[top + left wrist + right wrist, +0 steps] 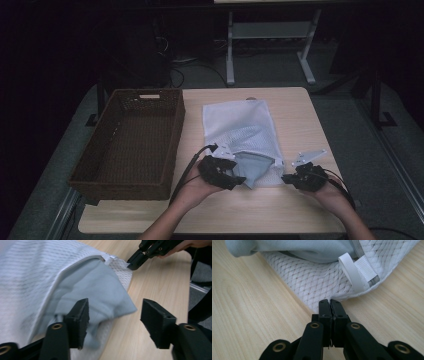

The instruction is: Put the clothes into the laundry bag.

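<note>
The right gripper (329, 305) is nearest the person's side of the table, its 2 jaws pressed together on the near corner edge of the white mesh bag (329, 282). A thin fold of the mesh is pinched between the pads, so this gripper is clamped on the bag. Just beyond its tips, a white ribbon loop (350, 271) sits on the bag's corner beside the grey zipper line.

The left gripper (113, 320) stands with its 2 jaws apart and nothing pressed between them. The left pad lies in front of the pale blue cloth (100, 290) that spills out of the bag's mouth. The right pad hangs over bare table (160, 282). No earlier picture is at hand, so only the open stance can be told.

In the high view, the left gripper (226, 176) is at the bag's near left corner and the right gripper (289, 179) at its near right corner. The blue cloth (252, 167) lies between them. Beyond the grippers, the mesh bag (240, 122) stretches flat toward the far edge of the wooden table (295, 115). To the left of the left gripper, well apart from the bag, stands a dark wicker basket (172, 145), long side running away from the person.
</note>
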The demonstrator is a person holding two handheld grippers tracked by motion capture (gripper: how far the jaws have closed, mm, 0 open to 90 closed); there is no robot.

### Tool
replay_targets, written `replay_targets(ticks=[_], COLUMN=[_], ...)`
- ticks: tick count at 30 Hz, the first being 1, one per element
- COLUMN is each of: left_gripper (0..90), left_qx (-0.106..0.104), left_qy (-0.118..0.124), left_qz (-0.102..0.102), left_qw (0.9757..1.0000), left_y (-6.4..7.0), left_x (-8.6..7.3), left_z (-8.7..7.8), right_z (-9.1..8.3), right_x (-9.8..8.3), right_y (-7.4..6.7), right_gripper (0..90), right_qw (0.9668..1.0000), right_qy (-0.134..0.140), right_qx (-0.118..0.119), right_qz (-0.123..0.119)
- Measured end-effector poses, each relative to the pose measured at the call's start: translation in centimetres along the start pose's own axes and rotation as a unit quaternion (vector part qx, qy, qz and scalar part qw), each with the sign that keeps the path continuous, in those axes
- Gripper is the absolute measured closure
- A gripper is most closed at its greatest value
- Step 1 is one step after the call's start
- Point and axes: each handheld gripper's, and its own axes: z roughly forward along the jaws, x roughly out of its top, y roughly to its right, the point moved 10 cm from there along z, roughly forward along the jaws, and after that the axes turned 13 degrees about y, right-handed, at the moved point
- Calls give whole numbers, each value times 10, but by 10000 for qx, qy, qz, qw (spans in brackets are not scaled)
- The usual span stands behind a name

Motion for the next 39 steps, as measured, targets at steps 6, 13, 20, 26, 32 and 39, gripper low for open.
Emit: replay_targets(ticks=[6,13,20,26,32,39], left_gripper=[262,318,762,793,797,802], left_qx=[-102,195,335,270,210,182], left_qy=[-344,-789,-768,-479,-412,-268], left_qz=[261,701,577,328,205,83], left_qw=[9990,9942,9948,9979,9987,9994], left_y=[-3,-15,-29,-32,-32,-32], left_x=[-8,-30,-30,-13,-12,-8], left_z=[35,57,54,45,46,42], right_z=[1,-1,-4,-11,-3,44], right_x=[-1,-2,-3,10,41,43], right_y=[0,1,5,7,-34,-63], right_gripper=[880,880,881,704,676,630], right_qw=[10000,10000,10000,9992,9949,9924], right_qy=[-23,-47,-42,290,803,453], right_qx=[18,3,-44,-274,521,862], right_qz=[2,16,43,-67,-305,-758])
